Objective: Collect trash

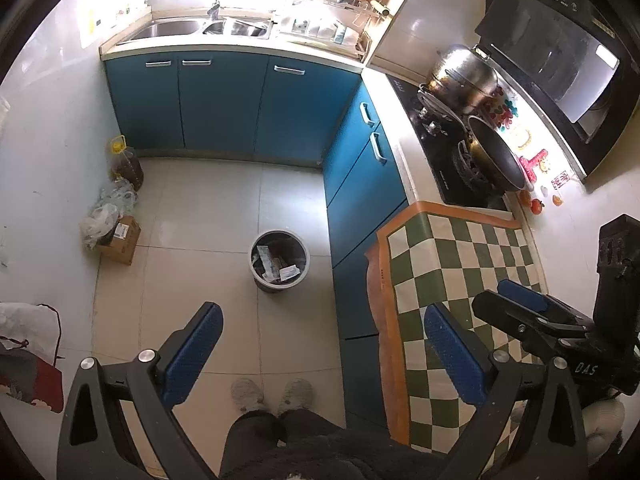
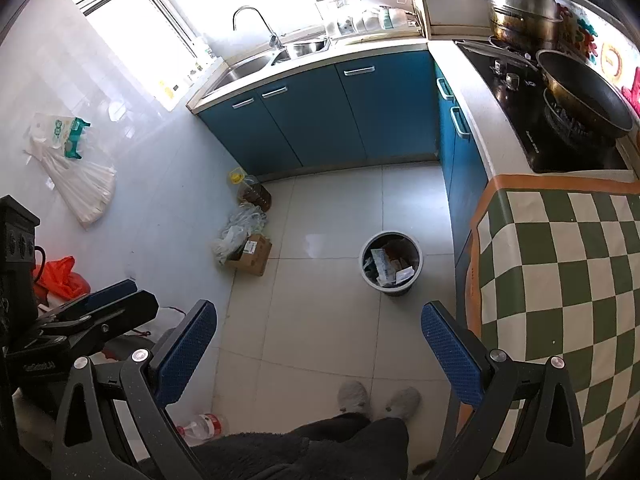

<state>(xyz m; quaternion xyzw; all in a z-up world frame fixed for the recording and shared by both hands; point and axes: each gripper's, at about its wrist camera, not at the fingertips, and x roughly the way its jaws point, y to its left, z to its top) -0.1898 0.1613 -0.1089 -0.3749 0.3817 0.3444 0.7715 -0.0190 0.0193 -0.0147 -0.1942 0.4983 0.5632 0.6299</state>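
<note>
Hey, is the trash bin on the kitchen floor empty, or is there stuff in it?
Not empty. The trash bin stands upright and lidless on the tiles, with crumpled paper and wrappers visible inside, below the rim.

A home kitchen was shown by a steel double sink (image 1: pixel 200 28), blue cabinet doors (image 1: pixel 224 100), a black gas hob (image 1: pixel 448 148) and a dish rack (image 2: pixel 360 0).

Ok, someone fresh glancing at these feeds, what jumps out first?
Probably the blue cabinets wrapping the corner, then the grey trash bin standing on the pale floor tiles with wrappers inside. On the right, the green checkered cloth covers the counter beside the stove's black wok.
</note>
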